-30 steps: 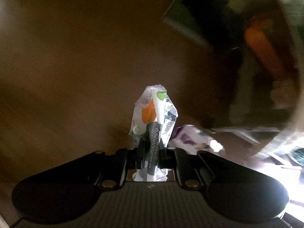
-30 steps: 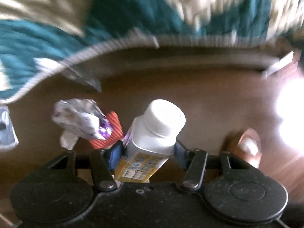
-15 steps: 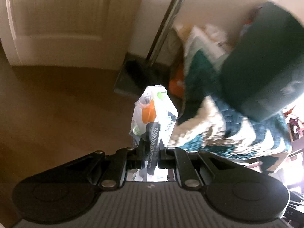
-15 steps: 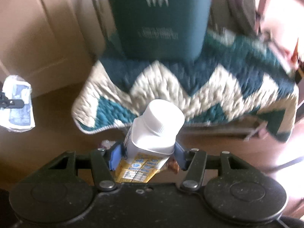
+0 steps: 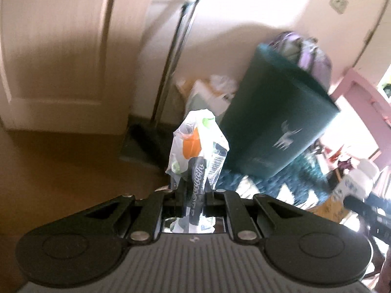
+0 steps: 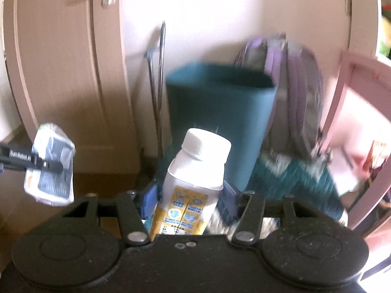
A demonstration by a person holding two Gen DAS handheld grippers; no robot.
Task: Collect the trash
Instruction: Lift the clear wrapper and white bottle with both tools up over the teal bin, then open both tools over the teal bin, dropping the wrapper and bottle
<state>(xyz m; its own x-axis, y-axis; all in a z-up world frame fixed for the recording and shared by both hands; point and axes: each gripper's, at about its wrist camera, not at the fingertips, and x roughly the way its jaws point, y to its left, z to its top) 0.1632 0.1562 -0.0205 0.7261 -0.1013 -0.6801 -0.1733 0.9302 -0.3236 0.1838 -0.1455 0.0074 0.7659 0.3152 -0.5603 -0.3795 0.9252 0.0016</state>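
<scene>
My left gripper pinches a wrapper, my right gripper clamps the bottle; the tilted bottle could slip before reaching the far bin.

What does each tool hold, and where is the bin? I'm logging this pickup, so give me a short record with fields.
left tongs: shut on wrapper
right tongs: shut on bottle
bottle: white, capped, yellow label
bin: teal, open top, ahead of both tongs, on a quilt
behind bin: purple backpack
trash dropped: not yet
</scene>
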